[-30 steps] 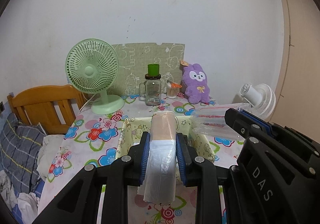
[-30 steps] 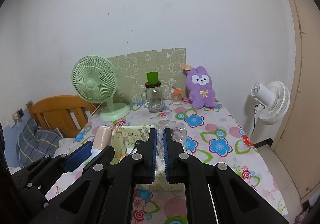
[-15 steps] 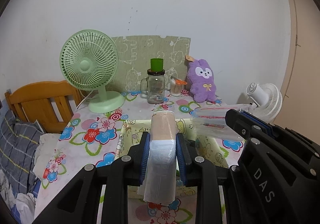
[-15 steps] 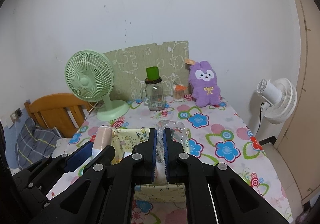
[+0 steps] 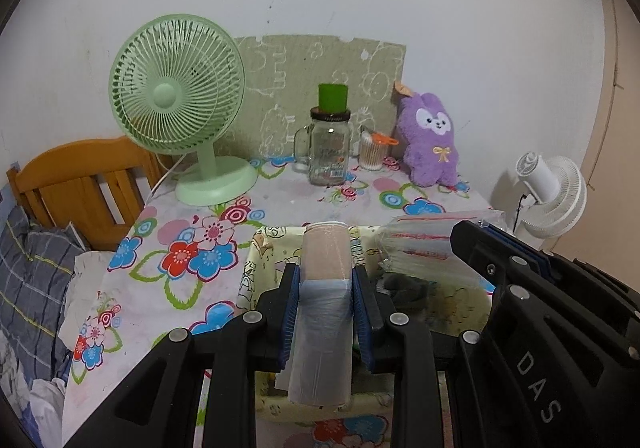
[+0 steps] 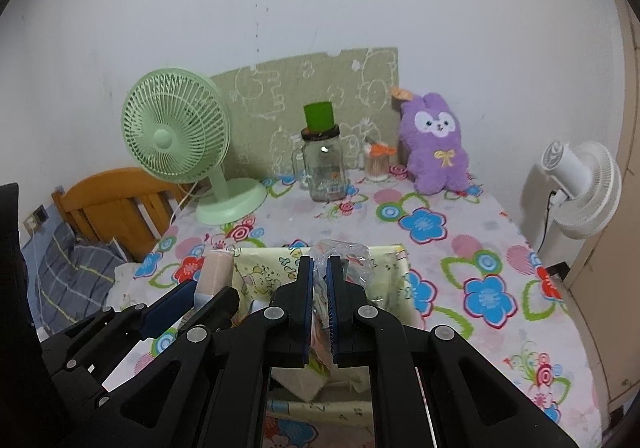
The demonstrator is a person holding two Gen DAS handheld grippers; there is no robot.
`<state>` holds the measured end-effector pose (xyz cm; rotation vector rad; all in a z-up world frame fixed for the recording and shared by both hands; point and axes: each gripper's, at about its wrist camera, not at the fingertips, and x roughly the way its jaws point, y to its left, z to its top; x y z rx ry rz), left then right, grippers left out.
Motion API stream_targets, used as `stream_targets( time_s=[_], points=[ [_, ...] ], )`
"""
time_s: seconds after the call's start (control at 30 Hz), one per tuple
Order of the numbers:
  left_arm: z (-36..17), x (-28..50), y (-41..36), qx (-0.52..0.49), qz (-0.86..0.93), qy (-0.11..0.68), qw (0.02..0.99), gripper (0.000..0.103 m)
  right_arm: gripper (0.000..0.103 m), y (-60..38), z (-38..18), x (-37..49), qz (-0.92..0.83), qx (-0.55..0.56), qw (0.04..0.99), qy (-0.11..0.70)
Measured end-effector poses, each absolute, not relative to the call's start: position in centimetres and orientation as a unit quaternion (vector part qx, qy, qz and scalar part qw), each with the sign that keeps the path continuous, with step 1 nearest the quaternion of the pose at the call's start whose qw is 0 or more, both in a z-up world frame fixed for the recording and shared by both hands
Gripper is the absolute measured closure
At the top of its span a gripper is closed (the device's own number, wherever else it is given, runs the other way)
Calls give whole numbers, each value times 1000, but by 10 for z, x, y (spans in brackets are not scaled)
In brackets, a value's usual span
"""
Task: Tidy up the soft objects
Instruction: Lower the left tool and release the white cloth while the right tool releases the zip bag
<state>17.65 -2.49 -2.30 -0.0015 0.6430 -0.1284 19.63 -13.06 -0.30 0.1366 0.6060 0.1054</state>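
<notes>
My left gripper [image 5: 323, 288] is shut on a wrapped roll [image 5: 323, 288], beige at its far end and pale blue nearer me, held above a pale yellow fabric bin [image 5: 256, 252]. My right gripper [image 6: 319, 276] is shut on a clear plastic zip bag [image 6: 344, 258] over the same bin [image 6: 264, 268]. The bag also shows in the left wrist view [image 5: 420, 244], and the roll in the right wrist view [image 6: 216, 272]. A purple plush rabbit [image 5: 430, 139] sits at the table's back right.
On the flowered tablecloth stand a green desk fan [image 5: 180, 107], a glass jar with a green cup on it [image 5: 330, 143] and a small cotton-swab pot [image 5: 372, 151]. A wooden bed headboard [image 5: 80, 183] is to the left, a white fan [image 5: 548, 191] to the right.
Both grippers have moved forward and lower toward the bin, each keeping its hold. The table objects look larger and closer.
</notes>
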Motion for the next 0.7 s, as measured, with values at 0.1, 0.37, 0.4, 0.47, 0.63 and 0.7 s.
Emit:
stream_targets(
  time_s=[0.1,0.37,0.4,0.47,0.63,0.7],
  points=[
    [-28,185,-23,-2,-61,322,945,78,93,-127,-9,206,55,68,949,304],
    [-44,205,-22,-5,-65,341,938,77,93,-123,-24,222,57,68,946,312],
    [-46,205,-23,-1,-65,341,938,76,93,-124,-26,223,58,71,944,316],
    [-50,205,-26,10,-62,343,937,75,93,-127,-34,226,60,79,939,331],
    [-60,205,-31,20,-63,352,934,67,94,-132,-48,225,58,88,931,349],
    [-63,203,-32,24,-60,354,933,58,94,-134,-51,223,60,94,928,354]
  ],
)
